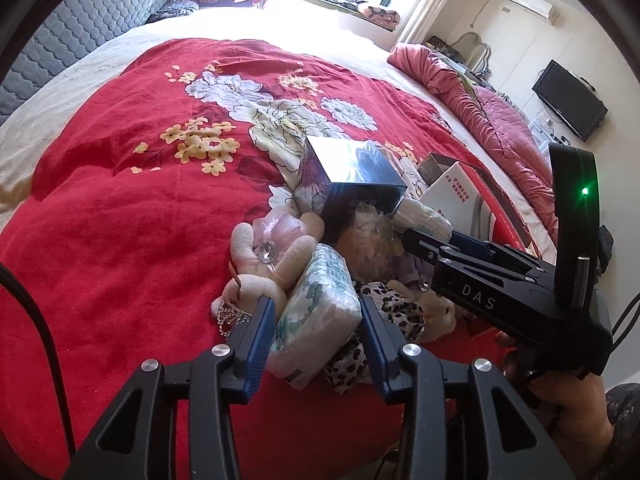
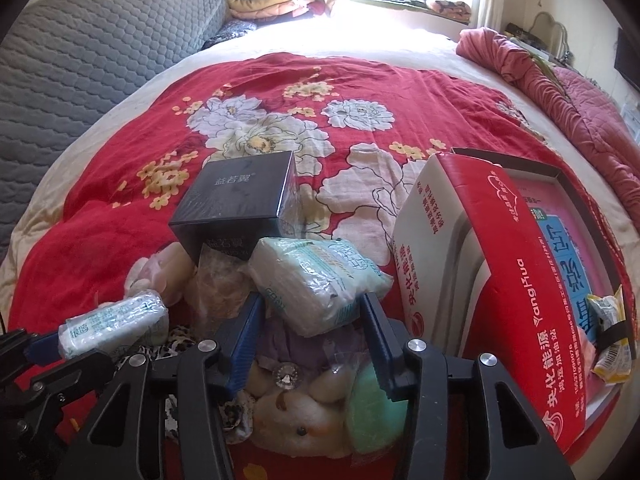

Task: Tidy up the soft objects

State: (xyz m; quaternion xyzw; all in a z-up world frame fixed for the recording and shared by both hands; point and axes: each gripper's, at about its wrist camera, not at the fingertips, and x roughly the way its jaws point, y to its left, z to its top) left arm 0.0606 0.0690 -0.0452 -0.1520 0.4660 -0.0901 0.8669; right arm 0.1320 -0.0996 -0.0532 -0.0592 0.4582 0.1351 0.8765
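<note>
You held a tissue pack in your left gripper and another pack in your right gripper, seemingly clamped, lifting both from the near toy pile for sorting.

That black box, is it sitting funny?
Yes. The black box sits tilted on top of the soft pile, one corner up, resting on a plush toy and plastic bags. It is hard, not soft, so it looks out of place.

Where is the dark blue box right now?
The dark blue box sits on the red floral blanket at the far edge of the pile, left of the red-and-white carton, just behind the tissue pack.
</note>
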